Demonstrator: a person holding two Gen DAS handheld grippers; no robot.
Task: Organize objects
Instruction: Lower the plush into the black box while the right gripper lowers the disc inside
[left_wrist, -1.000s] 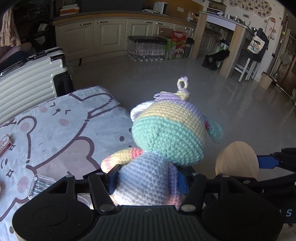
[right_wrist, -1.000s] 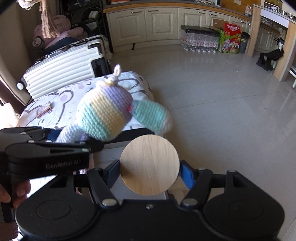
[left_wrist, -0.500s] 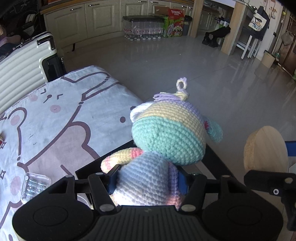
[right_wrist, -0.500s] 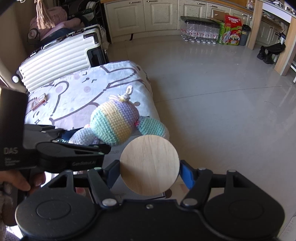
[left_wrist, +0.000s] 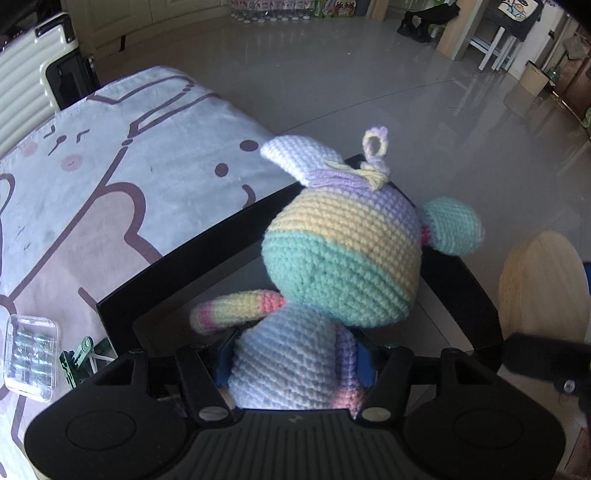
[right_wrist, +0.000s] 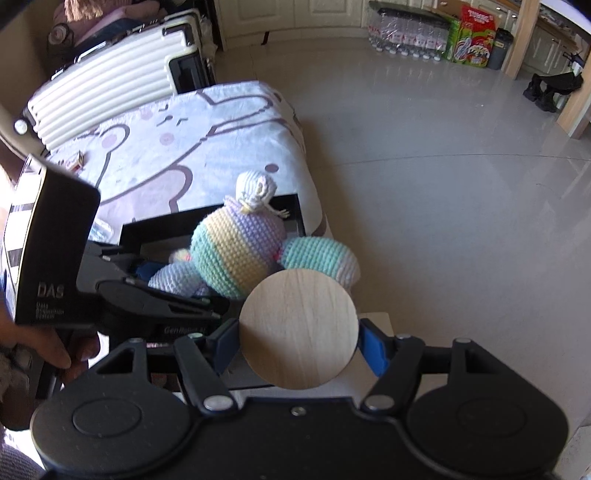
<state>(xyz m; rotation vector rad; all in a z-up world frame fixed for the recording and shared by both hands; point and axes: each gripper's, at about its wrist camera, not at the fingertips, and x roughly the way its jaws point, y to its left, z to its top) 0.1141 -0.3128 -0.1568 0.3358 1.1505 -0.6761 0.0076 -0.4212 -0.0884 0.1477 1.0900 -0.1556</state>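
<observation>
My left gripper (left_wrist: 291, 360) is shut on the body of a pastel striped crochet toy (left_wrist: 343, 254), whose head hangs over a black open box (left_wrist: 177, 254) at the corner of the cloth-covered table. My right gripper (right_wrist: 299, 345) is shut on a round pale wooden disc (right_wrist: 299, 328), held flat towards the camera just right of the toy (right_wrist: 236, 251). That disc (left_wrist: 543, 284) shows edge-on at the right of the left wrist view, past the box's right wall. The left gripper's black body (right_wrist: 147, 295) lies across the box (right_wrist: 155, 225) in the right wrist view.
The table wears a cartoon-bear cloth (left_wrist: 92, 177). A clear plastic case (left_wrist: 31, 354) and a green clip (left_wrist: 79, 360) lie left of the box. A small pack (right_wrist: 75, 162) sits at the far side. A cream suitcase (right_wrist: 110, 85) stands behind. Grey floor (right_wrist: 443, 166) falls away on the right.
Both grippers have come down and tilted further towards the table. The toy now hangs over the black box, and the disc sits lower beside it.
</observation>
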